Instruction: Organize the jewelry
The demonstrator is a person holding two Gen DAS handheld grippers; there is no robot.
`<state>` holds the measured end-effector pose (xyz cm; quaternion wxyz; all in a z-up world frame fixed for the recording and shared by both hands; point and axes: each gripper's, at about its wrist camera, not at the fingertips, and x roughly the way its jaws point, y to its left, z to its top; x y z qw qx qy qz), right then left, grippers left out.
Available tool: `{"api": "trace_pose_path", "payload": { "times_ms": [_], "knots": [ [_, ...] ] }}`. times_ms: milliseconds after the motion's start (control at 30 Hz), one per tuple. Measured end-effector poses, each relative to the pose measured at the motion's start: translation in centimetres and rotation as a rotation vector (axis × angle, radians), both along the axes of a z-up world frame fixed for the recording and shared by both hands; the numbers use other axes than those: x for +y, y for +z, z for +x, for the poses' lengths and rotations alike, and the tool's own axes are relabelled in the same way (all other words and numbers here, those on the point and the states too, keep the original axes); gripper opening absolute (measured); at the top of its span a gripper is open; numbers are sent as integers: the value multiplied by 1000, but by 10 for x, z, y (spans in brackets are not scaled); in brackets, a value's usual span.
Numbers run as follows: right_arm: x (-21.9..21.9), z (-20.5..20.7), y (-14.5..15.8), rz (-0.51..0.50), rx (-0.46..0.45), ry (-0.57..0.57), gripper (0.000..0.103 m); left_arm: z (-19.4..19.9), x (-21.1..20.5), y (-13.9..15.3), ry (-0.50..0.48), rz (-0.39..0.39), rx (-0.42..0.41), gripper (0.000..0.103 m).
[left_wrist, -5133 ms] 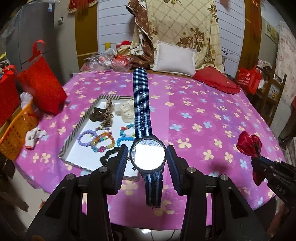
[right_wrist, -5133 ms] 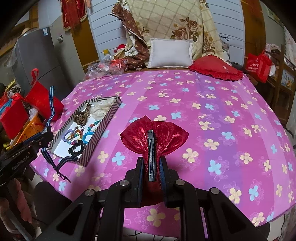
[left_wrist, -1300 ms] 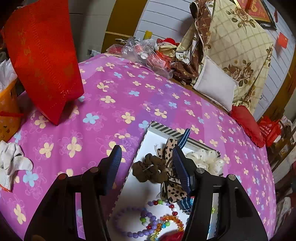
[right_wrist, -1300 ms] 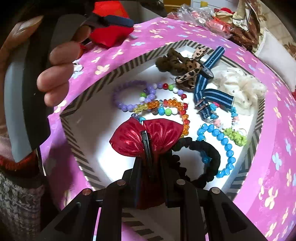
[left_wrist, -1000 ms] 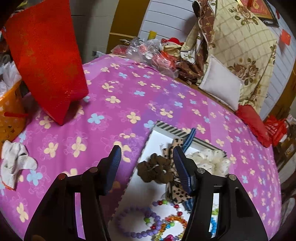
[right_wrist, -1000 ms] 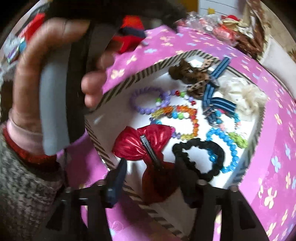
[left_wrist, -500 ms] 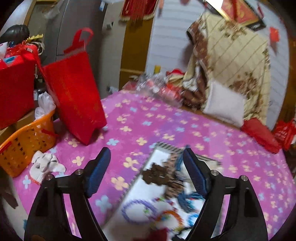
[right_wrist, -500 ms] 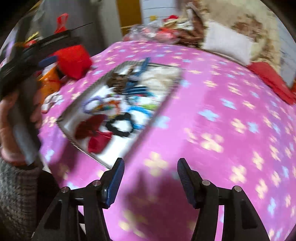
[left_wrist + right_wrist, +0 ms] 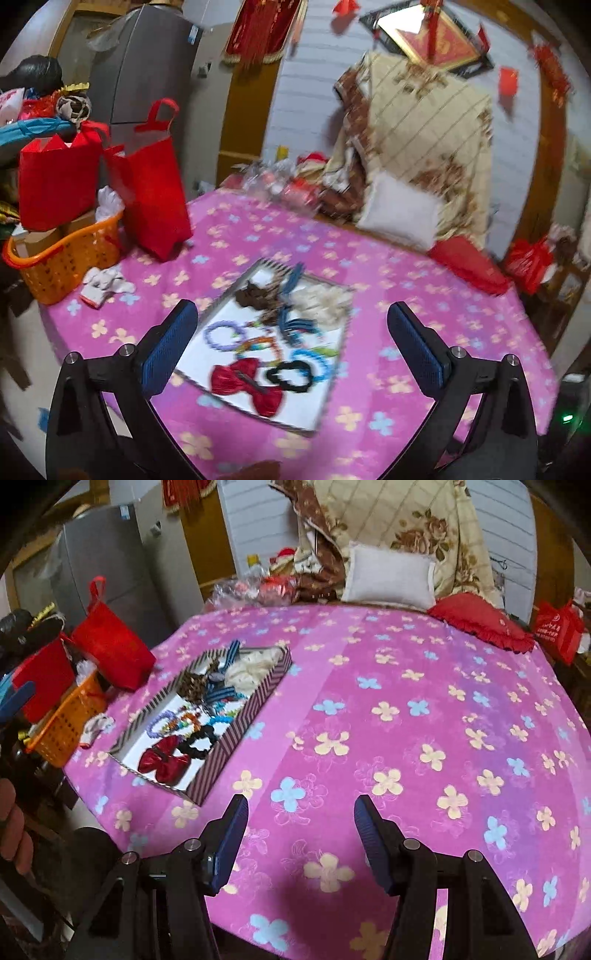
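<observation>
Pink flowered tablecloth (image 9: 406, 686) covers a round table. On its left part sits a shallow striped-rim white tray (image 9: 236, 734) holding a red satin bow clip (image 9: 164, 762), black scrunchie (image 9: 199, 742), bead bracelets (image 9: 173, 718) and blue striped watch (image 9: 219, 686). Left gripper (image 9: 291, 345) is opening, empty; right gripper (image 9: 297, 843) stands parted, empty. Sorting looks finished; no loose jewelry shows outside the tray.

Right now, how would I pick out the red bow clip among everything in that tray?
On the pink flowered tablecloth sits a shallow striped-edged tray. The red bow clip lies at the tray's near end, beside a black scrunchie. It is the only shiny red, bow-shaped piece there.
</observation>
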<state>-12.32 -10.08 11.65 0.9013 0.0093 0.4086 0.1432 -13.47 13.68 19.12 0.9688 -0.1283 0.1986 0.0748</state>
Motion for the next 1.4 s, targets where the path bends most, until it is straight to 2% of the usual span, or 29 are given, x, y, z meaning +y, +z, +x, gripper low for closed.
{"api": "trace_pose_path", "payload": {
  "times_ms": [67,200,433,667,867,1400],
  "knots": [
    [-3,-8,3,-11,-22,-12,60,-9,-7,4,-6,-25,-24,103],
    [-14,-19,6,-17,-45,-41,62,-15,-22,5,-14,17,18,103],
    [-34,-24,9,-4,-42,-119,66,-24,-54,-16,-85,75,154,103],
    [-38,-25,9,-6,-27,-156,66,-32,-78,-49,-57,179,292,103],
    [-31,-23,1,-31,6,-158,66,-25,-72,-65,-54,158,371,103],
    [-21,-18,-13,-72,48,-163,67,-18,-66,-87,-65,158,449,103]
  ]
}}
